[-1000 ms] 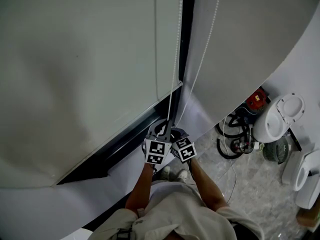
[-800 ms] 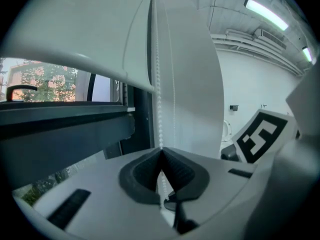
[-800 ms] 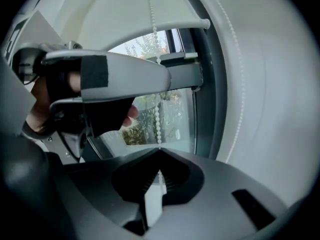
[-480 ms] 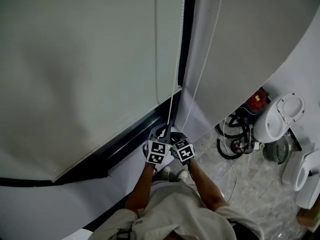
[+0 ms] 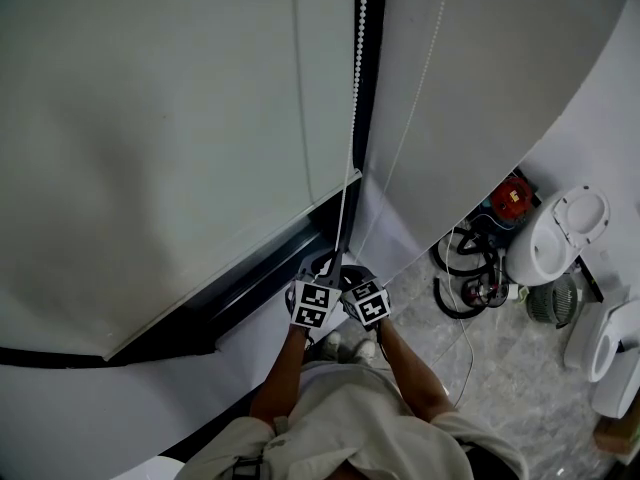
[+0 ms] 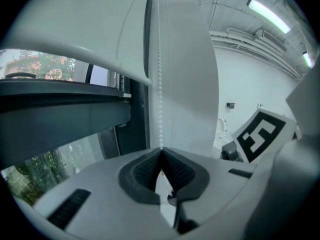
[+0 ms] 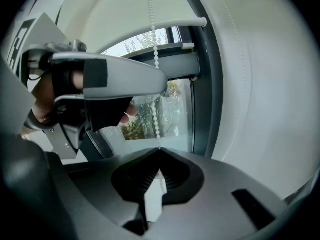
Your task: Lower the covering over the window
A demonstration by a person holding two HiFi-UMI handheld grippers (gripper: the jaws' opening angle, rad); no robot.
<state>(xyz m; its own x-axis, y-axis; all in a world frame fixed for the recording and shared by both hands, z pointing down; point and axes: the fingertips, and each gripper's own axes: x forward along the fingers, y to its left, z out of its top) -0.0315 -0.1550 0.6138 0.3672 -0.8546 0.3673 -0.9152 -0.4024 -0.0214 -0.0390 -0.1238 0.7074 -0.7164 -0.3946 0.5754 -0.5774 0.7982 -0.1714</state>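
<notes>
Fingers (image 6: 142, 173) of our left gripper (image 6: 161, 151) and right gripper (image 7: 159, 153) are clamped shut on the bead chain (image 5: 353, 118), at the blind's (image 5: 150, 148) right edge.

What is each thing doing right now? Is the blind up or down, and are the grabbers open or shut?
roller blind: partly down, with window glass showing under its bottom bar.
bead chain: pulled straight, pinched by both grippers.
left hand-held gripper: shut on the bead chain.
right hand-held gripper: shut on the bead chain.
</notes>
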